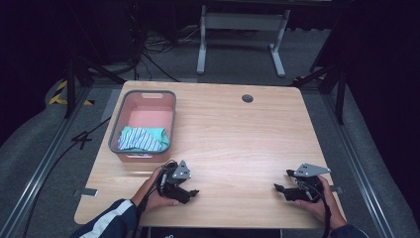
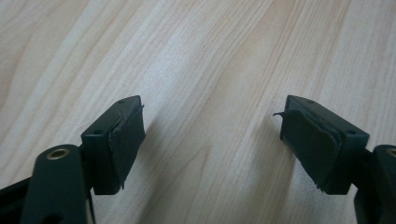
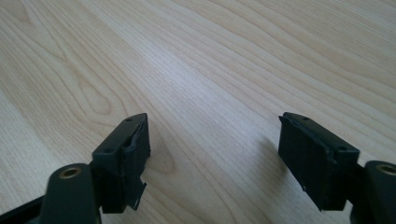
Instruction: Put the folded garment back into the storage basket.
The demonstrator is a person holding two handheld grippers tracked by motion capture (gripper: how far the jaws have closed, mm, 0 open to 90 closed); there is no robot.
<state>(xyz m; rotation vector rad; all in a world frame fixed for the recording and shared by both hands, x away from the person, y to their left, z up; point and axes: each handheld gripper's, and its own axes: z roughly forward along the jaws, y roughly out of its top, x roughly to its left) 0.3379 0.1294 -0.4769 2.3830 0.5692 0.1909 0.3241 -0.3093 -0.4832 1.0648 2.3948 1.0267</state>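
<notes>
Claws first, nearest the worktop's (image 1: 233, 144) front edge: left claw (image 1: 190, 193) low over bare wood, jaws spread wide with nothing between the pads (image 2: 126, 140); right claw (image 1: 281, 189) likewise parted, pads (image 3: 306, 154) clear of everything, just above plain wood grain. Both held in a person's hands, well apart from each other. Farther back on the left, pink basket (image 1: 119, 124) with grey rim, standing near the left claw but not touching it. Inside, at the near end, folded cloth (image 1: 143, 139), teal with white stripes, lying flat against the front wall. Far end of the basket bare. Beyond that, only open wood and a small round cable hole (image 1: 247, 98). Judging by this layout: cloth folded and stowed, claws released and drawn away, work apparently finished, little or nothing left to do
</notes>
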